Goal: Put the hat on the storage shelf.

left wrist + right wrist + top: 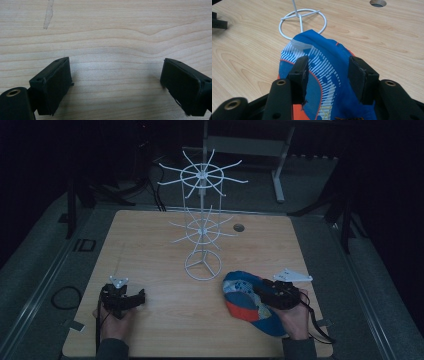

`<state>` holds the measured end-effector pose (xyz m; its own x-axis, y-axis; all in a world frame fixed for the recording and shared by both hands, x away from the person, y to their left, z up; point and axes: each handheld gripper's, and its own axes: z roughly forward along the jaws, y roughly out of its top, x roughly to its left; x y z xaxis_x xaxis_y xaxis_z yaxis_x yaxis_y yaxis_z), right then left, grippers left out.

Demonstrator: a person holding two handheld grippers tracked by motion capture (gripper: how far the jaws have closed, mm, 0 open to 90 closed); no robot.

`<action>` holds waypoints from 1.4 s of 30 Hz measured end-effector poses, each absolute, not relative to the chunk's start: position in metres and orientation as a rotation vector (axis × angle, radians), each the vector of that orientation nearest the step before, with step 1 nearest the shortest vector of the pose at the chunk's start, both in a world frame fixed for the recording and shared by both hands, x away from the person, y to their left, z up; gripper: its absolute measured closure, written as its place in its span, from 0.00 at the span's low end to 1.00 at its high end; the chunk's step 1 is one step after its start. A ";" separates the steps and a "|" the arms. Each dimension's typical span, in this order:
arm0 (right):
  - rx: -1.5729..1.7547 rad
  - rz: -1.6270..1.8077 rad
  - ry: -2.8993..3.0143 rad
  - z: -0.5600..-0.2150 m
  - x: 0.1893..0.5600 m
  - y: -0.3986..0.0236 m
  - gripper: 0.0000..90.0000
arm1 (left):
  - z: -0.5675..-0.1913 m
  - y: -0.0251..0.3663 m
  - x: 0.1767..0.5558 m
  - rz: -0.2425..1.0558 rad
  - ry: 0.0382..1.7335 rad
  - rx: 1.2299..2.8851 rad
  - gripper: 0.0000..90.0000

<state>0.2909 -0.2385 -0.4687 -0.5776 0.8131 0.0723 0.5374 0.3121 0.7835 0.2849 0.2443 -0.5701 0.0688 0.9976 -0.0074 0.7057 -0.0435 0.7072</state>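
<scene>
Wooden table (165,320) | dim room, probably dark-curtained | white wire rack (202,220) standing

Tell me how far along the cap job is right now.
Early stage. Nothing hangs on the white wire rack yet. In hand: the right tool straddles the blue and orange cap, which lies on the table beside the rack's ring base; its jaws bracket the fabric, though whether they are pinching it is unclear. The left tool is open over bare wood. Probably left: lifting the cap and hanging it on a rack prong.
</scene>
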 end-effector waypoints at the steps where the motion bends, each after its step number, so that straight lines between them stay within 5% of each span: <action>1: 1.208 1.138 2.245 -0.468 0.291 -0.239 0.58 | -0.570 0.244 0.285 0.691 1.683 1.805 0.15; 16: 1.116 1.141 2.271 -0.447 0.295 -0.240 0.61 | -0.570 0.243 0.286 0.685 1.664 1.816 0.17; 42: 0.910 0.838 2.618 -0.446 0.346 -0.215 0.41 | -0.570 0.242 0.284 0.681 1.649 1.823 0.17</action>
